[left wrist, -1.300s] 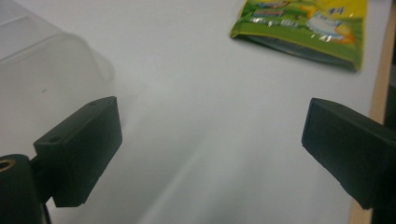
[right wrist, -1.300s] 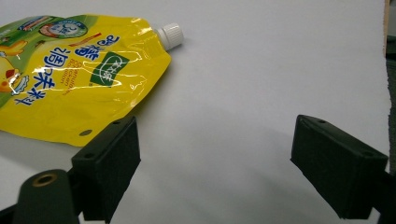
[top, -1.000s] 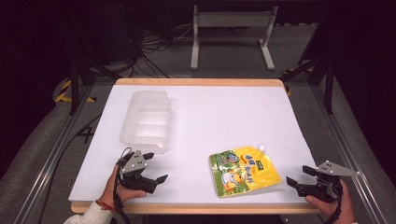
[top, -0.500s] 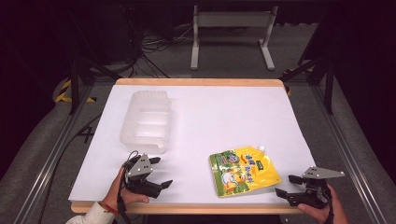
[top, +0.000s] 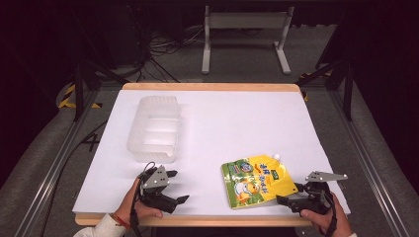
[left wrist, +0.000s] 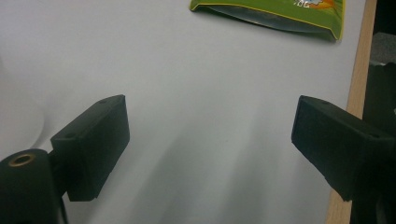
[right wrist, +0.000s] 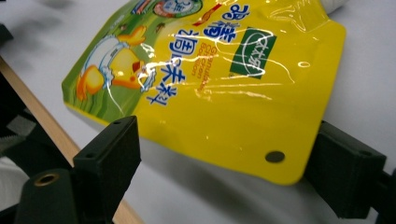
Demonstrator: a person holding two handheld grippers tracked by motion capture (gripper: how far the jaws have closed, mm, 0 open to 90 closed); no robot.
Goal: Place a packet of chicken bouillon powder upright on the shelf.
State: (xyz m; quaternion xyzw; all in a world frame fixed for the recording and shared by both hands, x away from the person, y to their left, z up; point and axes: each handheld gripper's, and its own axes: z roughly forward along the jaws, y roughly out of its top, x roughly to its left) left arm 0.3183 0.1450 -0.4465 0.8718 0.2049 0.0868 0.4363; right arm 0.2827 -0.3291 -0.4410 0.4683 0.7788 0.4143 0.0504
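My right gripper point(right wrist: 224, 154): jaws wide, straddling corner of glossy yellow-green spout pouch point(right wrist: 205, 79), flat on white table point(top: 237, 123) near front edge. My left gripper point(left wrist: 210, 140): jaws wide, empty. Ribbed translucent plastic tray point(top: 154, 128) just beyond it.

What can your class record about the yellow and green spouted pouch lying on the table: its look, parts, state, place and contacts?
The pouch is glossy plastic, yellow and green, printed with a cartoon duck and blue lettering, with a white spout at its far corner and a small round hole near one corner. It lies flat near the table's front edge. The right gripper, jaws open, straddles its corner; contact is unclear.
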